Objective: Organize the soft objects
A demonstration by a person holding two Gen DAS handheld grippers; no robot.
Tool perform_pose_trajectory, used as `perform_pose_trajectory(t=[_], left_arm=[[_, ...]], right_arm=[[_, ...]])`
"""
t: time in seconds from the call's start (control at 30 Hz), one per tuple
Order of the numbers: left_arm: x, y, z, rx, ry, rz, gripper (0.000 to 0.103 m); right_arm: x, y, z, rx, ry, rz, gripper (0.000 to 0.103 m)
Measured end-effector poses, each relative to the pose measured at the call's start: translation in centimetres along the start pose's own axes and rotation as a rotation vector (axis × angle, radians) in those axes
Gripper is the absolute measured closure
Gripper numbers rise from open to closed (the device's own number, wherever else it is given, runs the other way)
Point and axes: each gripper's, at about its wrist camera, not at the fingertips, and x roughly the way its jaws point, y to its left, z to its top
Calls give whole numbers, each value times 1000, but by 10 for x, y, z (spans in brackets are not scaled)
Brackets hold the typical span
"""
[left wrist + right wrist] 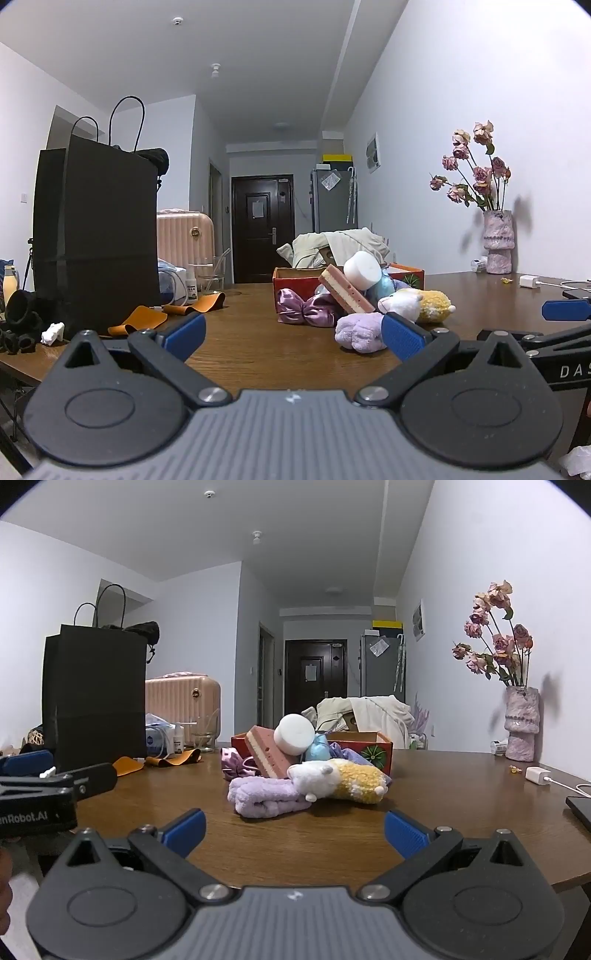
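A pile of soft things lies mid-table before a red cardboard box (pixel 295 282) (pixel 373 747). It holds a lilac plush cloth (pixel 360 330) (pixel 264 794), a white and yellow plush animal (pixel 417 301) (pixel 340 777), a pink layered sponge (pixel 345 291) (pixel 267 755), a white foam cylinder (pixel 364 269) (pixel 294 734), a shiny purple bow (pixel 306 308) and a light blue plush (pixel 318 751). My left gripper (pixel 293 336) is open and empty, short of the pile. My right gripper (pixel 294 830) is open and empty, facing the pile.
A tall black paper bag (pixel 99 229) (pixel 94 698) stands at the left with orange leather pieces (pixel 147 317) beside it. A vase of dried roses (pixel 496 240) (pixel 521 727) and a white charger (pixel 539 775) sit at the right. A dark device (pixel 580 806) lies at the right edge.
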Motion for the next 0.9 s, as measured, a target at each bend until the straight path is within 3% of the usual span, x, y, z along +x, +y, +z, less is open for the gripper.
perform_pose_trajectory(t=[0.9], left_arm=[[3,-3,0,9,1,9,0]], right_arm=[[0,-3,-3,18,23,-26,0]])
